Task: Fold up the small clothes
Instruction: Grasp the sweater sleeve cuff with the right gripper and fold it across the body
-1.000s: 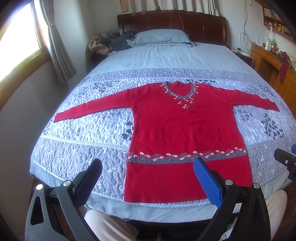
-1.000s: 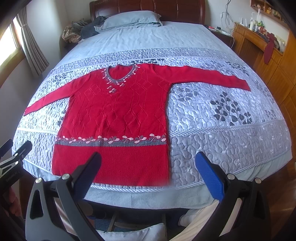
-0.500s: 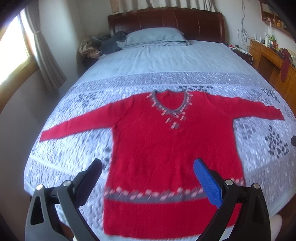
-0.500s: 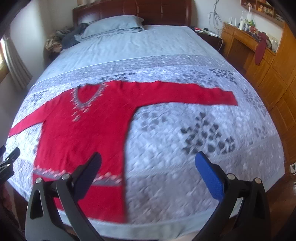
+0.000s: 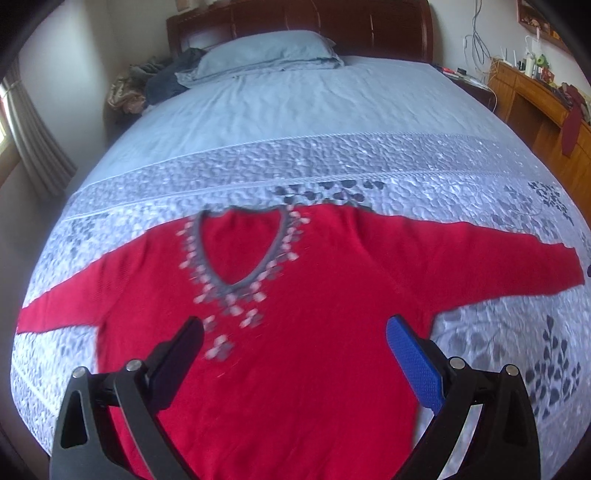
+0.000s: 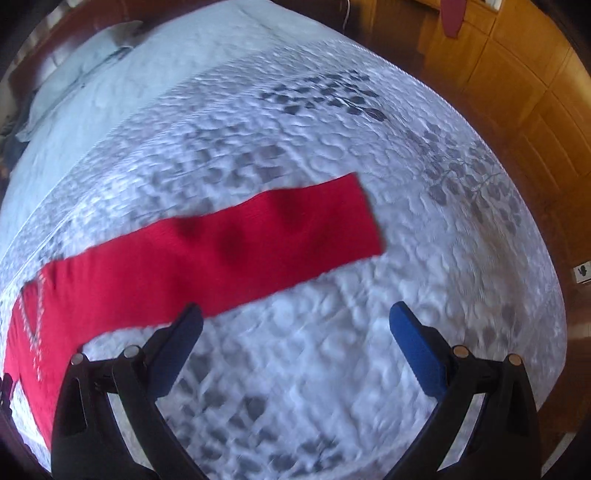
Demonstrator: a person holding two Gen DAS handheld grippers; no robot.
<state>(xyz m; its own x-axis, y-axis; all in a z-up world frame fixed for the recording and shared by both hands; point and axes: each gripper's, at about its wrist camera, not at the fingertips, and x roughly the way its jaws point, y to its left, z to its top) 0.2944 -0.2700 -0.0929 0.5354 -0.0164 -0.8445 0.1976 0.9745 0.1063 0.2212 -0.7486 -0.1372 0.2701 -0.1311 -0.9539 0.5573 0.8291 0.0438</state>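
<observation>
A red sweater (image 5: 314,332) lies flat, front up, across the near part of the bed (image 5: 332,110), on the grey patterned quilt (image 5: 369,162). It has a grey V-neck collar (image 5: 240,254) trimmed with small pale and grey petal shapes that run down the chest. Both sleeves are spread sideways: the left sleeve (image 5: 66,299) reaches almost to the bed's left edge, and the right sleeve (image 6: 240,236) stretches toward the right edge, its cuff ending squarely with quilt left beyond it. The body runs toward the foot edge; its hem is out of view.

The left gripper (image 5: 295,350) hovers above the sweater's chest, jaws spread wide and holding nothing. The right gripper (image 6: 295,332) hangs over bare quilt just in front of the right sleeve, jaws likewise spread and empty; its dark finger overlaps the sleeve's lower edge in the picture, though whether it touches cannot be told. Both views are motion-blurred.

Beyond the collar, the quilt and then plain blue sheet lie open up to the pillow (image 5: 266,51) at the headboard (image 5: 295,18). Quilt is also free between the right cuff and the right edge, where wooden cabinets (image 6: 517,92) stand close beside the bed. A heap of clothes (image 5: 155,85) sits at the far left corner.
</observation>
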